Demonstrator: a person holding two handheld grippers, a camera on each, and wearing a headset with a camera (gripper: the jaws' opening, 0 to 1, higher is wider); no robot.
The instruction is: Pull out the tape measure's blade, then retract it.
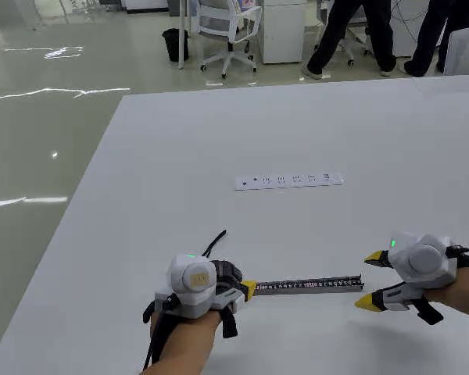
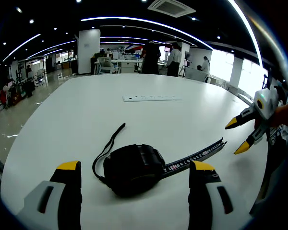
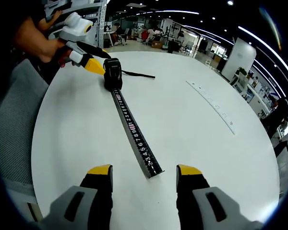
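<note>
Lying extended on the table (image 1: 297,125), the blade (image 3: 132,132) marks pull-out as done; retraction remains. Left gripper (image 2: 134,166), straddling the case (image 3: 112,72), and right gripper (image 3: 144,169) both stand spread, empty.

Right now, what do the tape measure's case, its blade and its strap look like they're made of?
The case: looks like black rubber-coated plastic, matte, with ribbed lines on top. The blade: probably thin painted steel, dark with pale printed numbers, lying straight and stiff. The strap: seems woven cord or fabric, black, limp and curved; too small to be sure.
</note>
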